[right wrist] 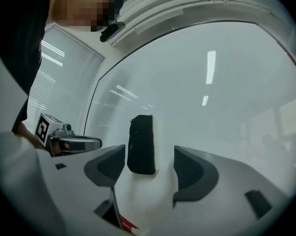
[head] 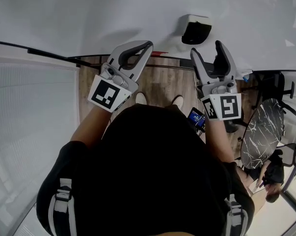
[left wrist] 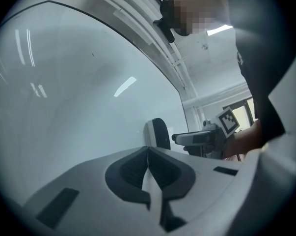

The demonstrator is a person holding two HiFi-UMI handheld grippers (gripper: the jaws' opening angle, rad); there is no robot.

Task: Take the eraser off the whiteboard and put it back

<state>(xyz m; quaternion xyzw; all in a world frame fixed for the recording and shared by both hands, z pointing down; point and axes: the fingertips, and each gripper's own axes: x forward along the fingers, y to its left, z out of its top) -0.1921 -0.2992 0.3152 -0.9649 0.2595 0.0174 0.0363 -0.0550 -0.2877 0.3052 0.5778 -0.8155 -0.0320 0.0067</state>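
The eraser (head: 196, 32), white with a black felt face, sticks to the whiteboard (head: 113, 14) just beyond my right gripper (head: 206, 50). In the right gripper view the eraser (right wrist: 141, 144) stands upright in line with the gap between the jaws of the right gripper (right wrist: 148, 157). The jaws are wide open and neither pad touches it. My left gripper (head: 147, 47) hangs to the left of it, shut and empty, close to the board. The left gripper view shows its closed tips (left wrist: 148, 149), the eraser (left wrist: 157, 133) and the right gripper (left wrist: 197, 138) beyond.
A marker tray (head: 157, 54) with a red marker runs along the board's lower edge. Window blinds (head: 30, 97) fill the left. A round marble table (head: 263, 132) and office chairs (head: 280, 90) stand on the wooden floor at the right.
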